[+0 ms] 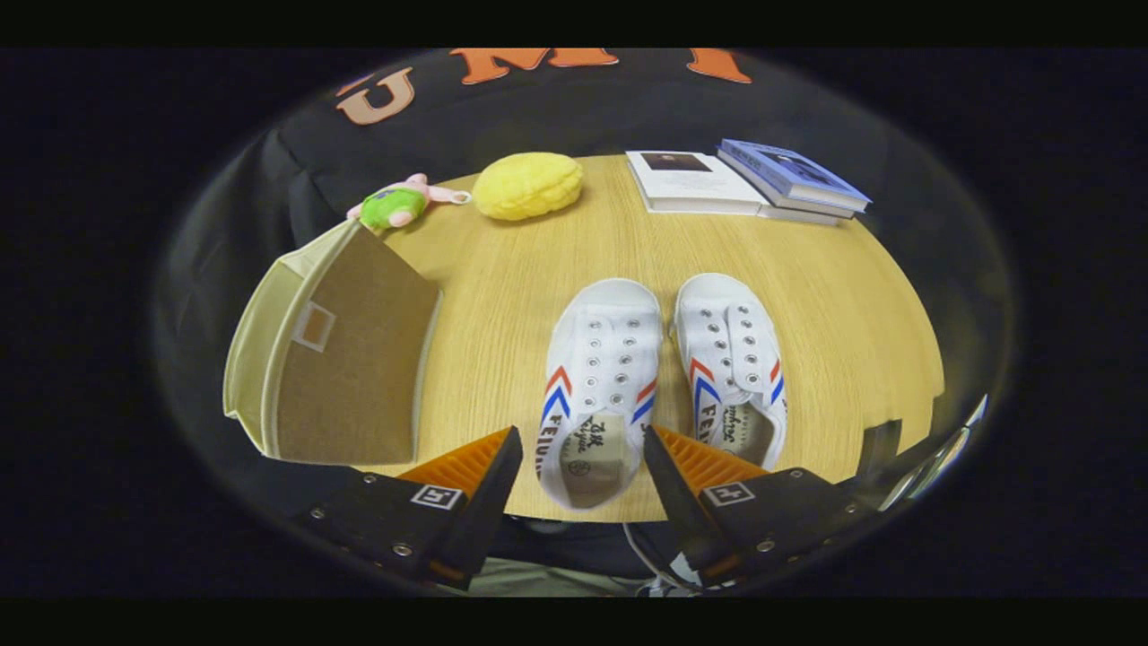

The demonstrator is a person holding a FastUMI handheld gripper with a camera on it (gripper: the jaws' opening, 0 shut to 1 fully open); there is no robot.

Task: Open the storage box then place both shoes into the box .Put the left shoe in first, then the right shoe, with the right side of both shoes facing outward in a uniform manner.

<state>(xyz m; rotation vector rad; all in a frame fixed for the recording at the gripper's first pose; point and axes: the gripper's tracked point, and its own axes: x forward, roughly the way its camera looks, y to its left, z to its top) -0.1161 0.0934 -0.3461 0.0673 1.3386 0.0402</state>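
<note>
Wooden table (502, 296) holds closed storage box (345, 359), two shoes (599, 386); gripper (583, 471) spread, empty.

Tongs (581, 449) spread wide, heel of the left shoe (596, 386) in the gap between them, untouched. Right shoe (731, 363) just beside it, a narrow strip of table (502, 296) between the pair. Storage box (336, 345) closed at the table's left edge; open wood between box and left shoe. Far edge holds a plush toy (395, 205), a yellow sponge-like lump (527, 186) and stacked books (749, 182). Mid-table beyond the toes bare; right edge free past the right shoe.
</note>
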